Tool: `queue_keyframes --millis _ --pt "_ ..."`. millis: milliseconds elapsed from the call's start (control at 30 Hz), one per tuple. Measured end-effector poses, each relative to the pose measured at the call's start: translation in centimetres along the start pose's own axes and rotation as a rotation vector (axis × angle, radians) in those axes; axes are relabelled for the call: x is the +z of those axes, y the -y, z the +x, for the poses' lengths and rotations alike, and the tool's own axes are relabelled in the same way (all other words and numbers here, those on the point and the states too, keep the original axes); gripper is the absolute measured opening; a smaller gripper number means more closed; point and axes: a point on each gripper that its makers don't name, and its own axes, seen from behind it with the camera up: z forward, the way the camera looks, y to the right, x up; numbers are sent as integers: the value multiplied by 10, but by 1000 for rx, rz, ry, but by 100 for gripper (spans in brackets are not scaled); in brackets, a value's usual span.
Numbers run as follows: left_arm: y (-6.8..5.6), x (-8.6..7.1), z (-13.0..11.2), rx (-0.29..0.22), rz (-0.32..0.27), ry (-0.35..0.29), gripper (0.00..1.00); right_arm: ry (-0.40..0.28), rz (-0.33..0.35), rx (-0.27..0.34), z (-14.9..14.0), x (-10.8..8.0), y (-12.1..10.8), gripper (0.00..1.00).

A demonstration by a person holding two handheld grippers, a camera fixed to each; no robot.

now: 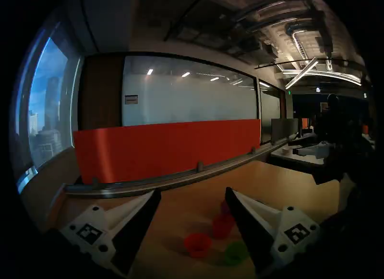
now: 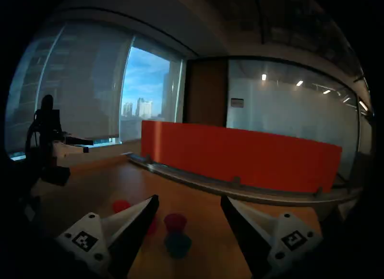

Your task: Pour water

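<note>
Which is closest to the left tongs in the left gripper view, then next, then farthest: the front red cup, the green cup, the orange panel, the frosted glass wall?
1. Front red cup and green cup, on the desk just ahead of the left tongs; too close to call.
2. Orange panel, along the desk's far edge.
3. Frosted glass wall, behind the panel.
</note>
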Motion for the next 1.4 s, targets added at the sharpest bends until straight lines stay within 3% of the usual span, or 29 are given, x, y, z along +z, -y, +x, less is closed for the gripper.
queue_keyframes --millis 500,867,1400 --pt "-12 12 -62 34 -72 126 100 130 42 -37 -49 15 6 100" --pt "-23 19 -104 40 -115 192 100 182 48 -33 -80 20 2 100" --pt "-53 19 -159 59 -193 271 100 229 76 -30 -121 28 5 100"
